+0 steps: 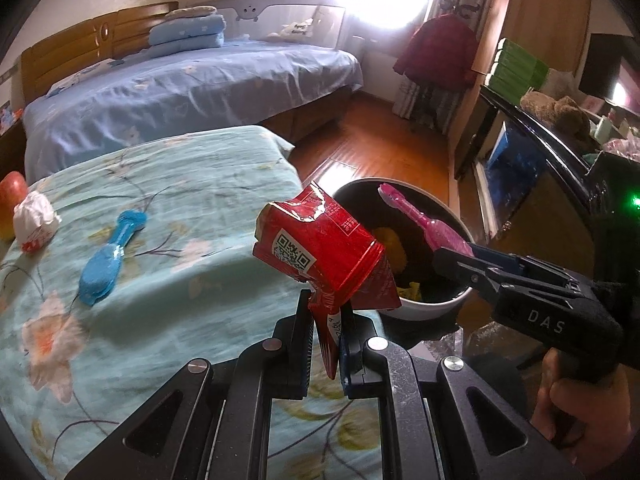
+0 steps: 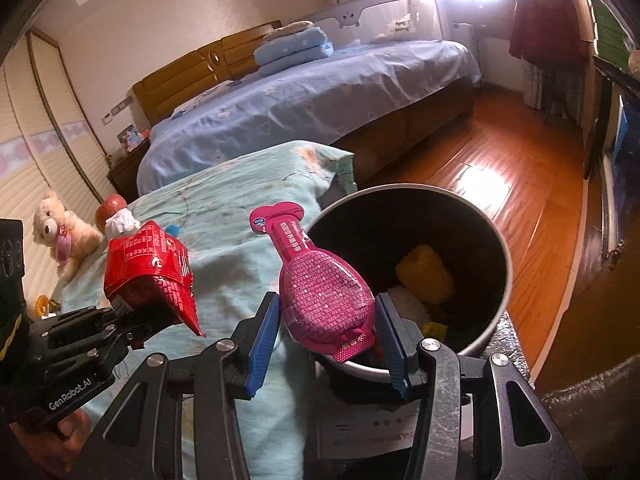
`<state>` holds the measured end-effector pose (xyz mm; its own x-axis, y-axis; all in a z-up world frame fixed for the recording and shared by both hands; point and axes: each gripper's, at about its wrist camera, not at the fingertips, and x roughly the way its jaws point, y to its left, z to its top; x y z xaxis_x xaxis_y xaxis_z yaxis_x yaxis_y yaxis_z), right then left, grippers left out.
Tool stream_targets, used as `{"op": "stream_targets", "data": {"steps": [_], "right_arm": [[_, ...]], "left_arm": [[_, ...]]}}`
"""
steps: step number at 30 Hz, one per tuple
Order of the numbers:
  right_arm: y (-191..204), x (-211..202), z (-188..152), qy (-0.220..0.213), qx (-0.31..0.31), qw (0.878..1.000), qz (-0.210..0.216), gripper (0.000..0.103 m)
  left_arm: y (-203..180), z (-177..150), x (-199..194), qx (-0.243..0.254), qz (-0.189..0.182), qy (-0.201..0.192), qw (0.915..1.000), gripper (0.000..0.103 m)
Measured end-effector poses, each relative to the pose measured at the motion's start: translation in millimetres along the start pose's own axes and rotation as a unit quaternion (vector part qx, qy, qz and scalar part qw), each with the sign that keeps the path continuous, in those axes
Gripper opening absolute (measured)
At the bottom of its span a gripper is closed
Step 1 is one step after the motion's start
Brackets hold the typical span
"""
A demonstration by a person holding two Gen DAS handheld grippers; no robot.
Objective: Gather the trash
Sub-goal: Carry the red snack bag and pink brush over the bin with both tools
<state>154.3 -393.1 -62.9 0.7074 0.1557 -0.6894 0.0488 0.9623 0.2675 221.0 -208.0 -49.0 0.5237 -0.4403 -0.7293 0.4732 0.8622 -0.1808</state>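
Clearly both tools are loaded: the left gripper [image 1: 326, 344] has its black ribbed pads pinched nearly together on the thin tail of a crumpled red foil wrapper [image 1: 320, 240], a glossy, creased packet printed with a square code, which stands up above the near right corner of the bedspread [image 1: 160, 184]. The right gripper [image 2: 326, 340] holds its blue ribbed pads at a middling spread against the flanks of a pink plastic pouch [image 2: 320, 288], bulb-shaped at the base and narrowing to a flat flared neck, its shiny skin covered in small print; the pouch stands tilted at the rim of the trash bin [image 2: 502, 248], its neck leaning back over the bedspread. Round and smooth-walled, dark inside, the bin stands on the polished wooden floor [image 2: 500, 168] just beside the bed's corner and already contains a yellow lump and some white scraps. On the soft, flower-printed turquoise bedspread lie a blue pouch [image 1: 106, 260] of the same bulbous shape, toward the left side, a crumpled white paper wad [image 1: 34, 220] near the left edge, and a red apple [image 1: 12, 196] just behind it.
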Motion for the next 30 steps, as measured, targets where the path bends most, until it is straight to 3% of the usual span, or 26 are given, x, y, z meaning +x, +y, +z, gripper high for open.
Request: {"op": "stream_targets", "data": {"steps": [30], "right_arm": [[-42.7, 2.8, 13.8, -0.004, 0.028, 0.999, -0.03, 0.049]], "left_arm": [[-34.1, 30.6, 44.4, 0.028, -0.001, 0.008, 0.9996, 0.009]]}}
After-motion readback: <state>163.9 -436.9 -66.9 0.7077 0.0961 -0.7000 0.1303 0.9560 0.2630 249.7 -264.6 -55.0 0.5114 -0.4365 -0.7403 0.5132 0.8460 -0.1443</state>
